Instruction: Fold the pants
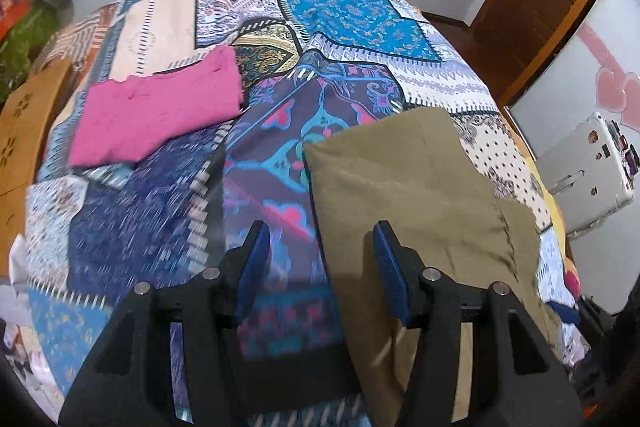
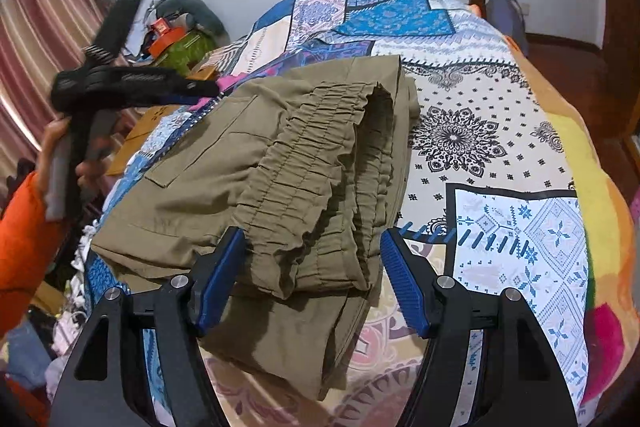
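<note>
Olive pants (image 2: 260, 163) lie folded on a patchwork bedspread (image 2: 500, 131), gathered elastic waistband nearest me. My right gripper (image 2: 314, 235) stands open astride that waistband; the left pad rests against the cloth and the right pad stays just clear of it. In the left wrist view the same pants (image 1: 400, 187) lie to the right, their left edge running under my left gripper (image 1: 320, 231). It is open, with mostly bedspread (image 1: 340, 15) showing between its fingers. The right wrist view shows the left gripper (image 2: 208, 91) from the side, held by a hand in an orange sleeve (image 2: 24, 235).
A folded pink garment (image 1: 160, 115) lies on the bed left of the pants. Brown boards (image 1: 24, 131) stand off the bed's left edge, near a heap of clothes (image 2: 68, 327). A white device (image 1: 588, 163) sits to the right. A striped curtain (image 2: 40, 27) hangs at far left.
</note>
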